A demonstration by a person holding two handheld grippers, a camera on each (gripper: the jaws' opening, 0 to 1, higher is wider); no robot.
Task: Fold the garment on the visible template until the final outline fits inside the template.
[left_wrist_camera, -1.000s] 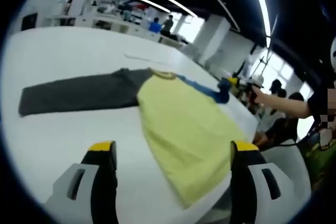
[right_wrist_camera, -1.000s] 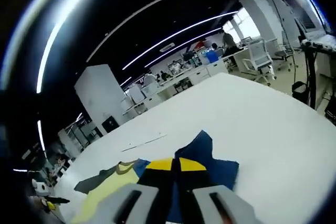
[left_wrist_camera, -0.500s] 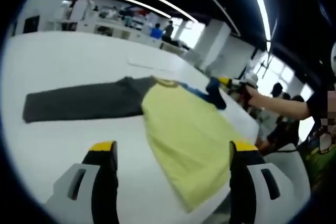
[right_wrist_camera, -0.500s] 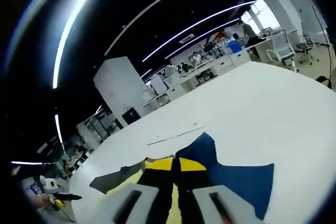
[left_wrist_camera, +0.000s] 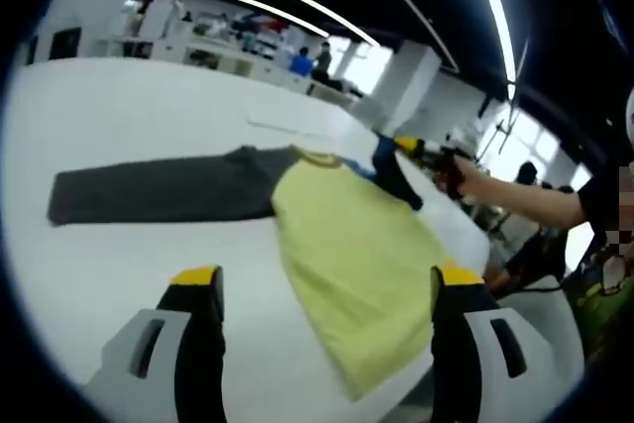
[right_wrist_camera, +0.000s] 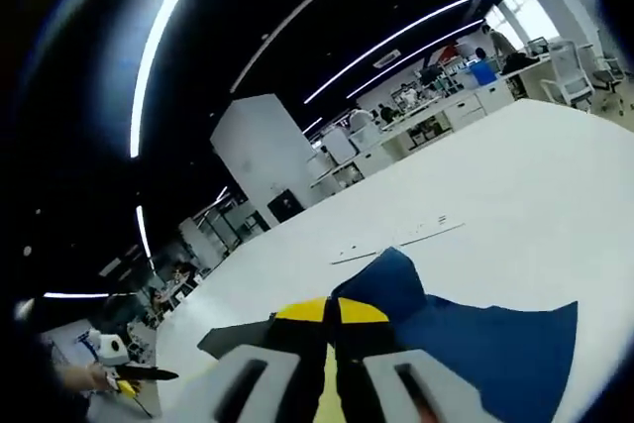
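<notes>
The garment lies flat on the white table [left_wrist_camera: 129, 264]: a pale yellow body [left_wrist_camera: 352, 260], a long grey sleeve [left_wrist_camera: 158, 187] stretched to the left, and a blue sleeve [left_wrist_camera: 392, 173] on the far side. My right gripper [left_wrist_camera: 414, 148] is shut on that blue sleeve and holds it lifted off the table above the yellow shoulder. In the right gripper view the shut jaws [right_wrist_camera: 332, 312] pinch the blue sleeve [right_wrist_camera: 475, 344], with the grey sleeve [right_wrist_camera: 230, 339] beyond to the left. My left gripper [left_wrist_camera: 325, 284] hangs open over the near yellow hem, holding nothing.
A person's hand and forearm [left_wrist_camera: 505, 190] reach in from the right behind the right gripper. A thin pale line [left_wrist_camera: 287, 129] marks the table beyond the collar, also seen as a line [right_wrist_camera: 396, 242]. Desks, chairs and people stand far behind. The table edge runs near the hem.
My right gripper has raised the blue sleeve and carried it inward towards the collar and yellow body. The left gripper stays open in about the same place.
</notes>
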